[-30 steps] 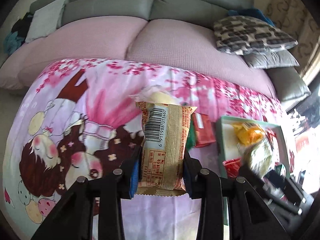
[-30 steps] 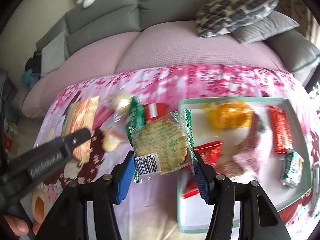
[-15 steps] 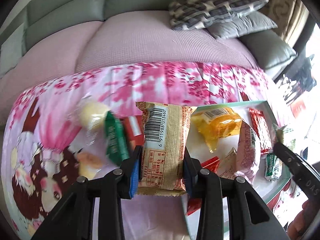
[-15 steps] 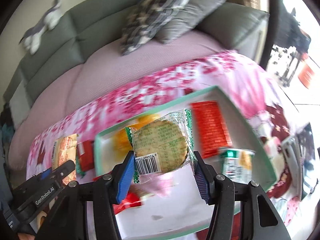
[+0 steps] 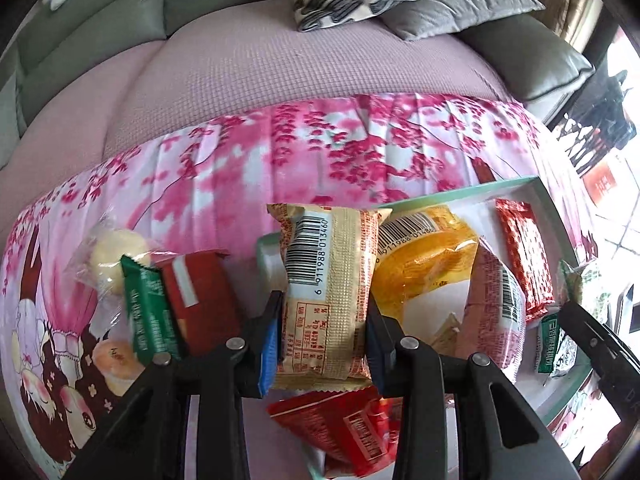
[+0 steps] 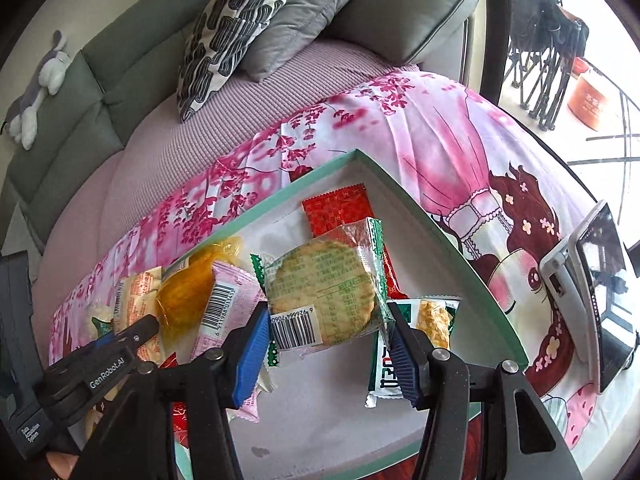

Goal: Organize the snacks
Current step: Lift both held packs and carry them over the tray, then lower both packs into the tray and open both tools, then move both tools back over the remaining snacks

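My left gripper [image 5: 322,332] is shut on a beige snack packet [image 5: 328,292] with a barcode, held above the left edge of the green-rimmed white tray [image 5: 460,194]. My right gripper [image 6: 328,348] is shut on a round cracker in a clear green-edged wrapper [image 6: 324,288], held over the middle of the tray [image 6: 452,248]. The tray holds an orange packet [image 5: 424,264], a pink packet [image 5: 494,304], red packets [image 5: 524,256] and a green-white packet [image 6: 408,344]. The left gripper also shows at the lower left of the right wrist view [image 6: 120,348].
On the pink cartoon cloth [image 5: 320,148], left of the tray, lie a green bar [image 5: 146,308], a dark red packet [image 5: 200,300] and a clear-wrapped bun [image 5: 114,252]. A phone on a stand [image 6: 592,300] is right of the tray. A sofa with cushions [image 6: 240,28] lies behind.
Both grippers have swung to the right with their snacks. The tray now sits beneath the right gripper, and the left gripper has come up to the tray's left edge.
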The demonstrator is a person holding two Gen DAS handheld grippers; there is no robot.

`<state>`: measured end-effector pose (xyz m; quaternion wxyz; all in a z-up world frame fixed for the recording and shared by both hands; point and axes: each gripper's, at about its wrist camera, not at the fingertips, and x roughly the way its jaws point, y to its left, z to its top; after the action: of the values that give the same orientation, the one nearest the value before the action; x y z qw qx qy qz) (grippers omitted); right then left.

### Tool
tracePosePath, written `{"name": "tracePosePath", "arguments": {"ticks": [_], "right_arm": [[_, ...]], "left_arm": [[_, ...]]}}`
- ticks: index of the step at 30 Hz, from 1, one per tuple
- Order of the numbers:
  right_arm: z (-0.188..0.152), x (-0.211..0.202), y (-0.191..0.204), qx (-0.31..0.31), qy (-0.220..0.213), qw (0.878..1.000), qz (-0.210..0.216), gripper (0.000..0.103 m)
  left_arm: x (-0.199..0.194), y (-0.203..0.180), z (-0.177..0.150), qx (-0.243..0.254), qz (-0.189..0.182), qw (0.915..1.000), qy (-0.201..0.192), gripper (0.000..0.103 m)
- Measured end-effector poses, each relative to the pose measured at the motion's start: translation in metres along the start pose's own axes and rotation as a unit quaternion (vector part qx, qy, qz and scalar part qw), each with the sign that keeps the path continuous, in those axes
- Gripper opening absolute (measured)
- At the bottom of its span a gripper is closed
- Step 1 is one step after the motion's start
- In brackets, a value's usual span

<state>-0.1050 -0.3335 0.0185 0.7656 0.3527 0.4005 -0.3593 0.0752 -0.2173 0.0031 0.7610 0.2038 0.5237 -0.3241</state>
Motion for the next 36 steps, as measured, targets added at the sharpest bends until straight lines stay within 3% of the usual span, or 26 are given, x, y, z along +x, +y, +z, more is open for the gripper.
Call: {"name": "tracePosePath", "arguments": {"ticks": [13,16,17,24,26,29,34,36], "right_arm": [[0.000,0.010,-0.012,0.017,0.015,1.000,-0.007,0.060],[0.001,0.011,-0.013,0.019,0.017,1.000,-0.008,0.061],[0.000,0.011,-0.013,0.021,0.018,1.000,-0.008,0.061],[0.001,0.006,-0.012,0.018,0.013,1.000,-0.007,0.062],[0.001,0.005,-0.012,0.018,0.011,1.000,-0.007,0.062],[0.002,0.004,-0.012,0.017,0.010,1.000,-0.004,0.070],[0.001,0.006,-0.009,0.011,0.012,1.000,0.001,0.078],[0.001,0.006,-0.007,0.007,0.009,1.000,0.001,0.094]], "left_arm": [[0.006,-0.027,-0.004,0.025,-0.017,0.9995,0.009,0.038],[0.000,-0.023,-0.004,0.022,-0.015,0.9996,0.004,0.047],[-0.003,-0.022,-0.005,0.021,-0.015,0.9997,0.002,0.054],[-0.026,-0.010,-0.003,0.004,-0.020,0.9996,-0.019,0.058],[-0.031,-0.005,-0.003,-0.004,-0.017,0.9996,-0.023,0.066],[-0.036,0.006,-0.004,-0.025,-0.003,0.9993,-0.027,0.083],[-0.035,0.028,-0.008,-0.072,0.028,0.9966,-0.029,0.093],[-0.032,0.036,-0.011,-0.084,0.038,0.9954,-0.027,0.094]]}}
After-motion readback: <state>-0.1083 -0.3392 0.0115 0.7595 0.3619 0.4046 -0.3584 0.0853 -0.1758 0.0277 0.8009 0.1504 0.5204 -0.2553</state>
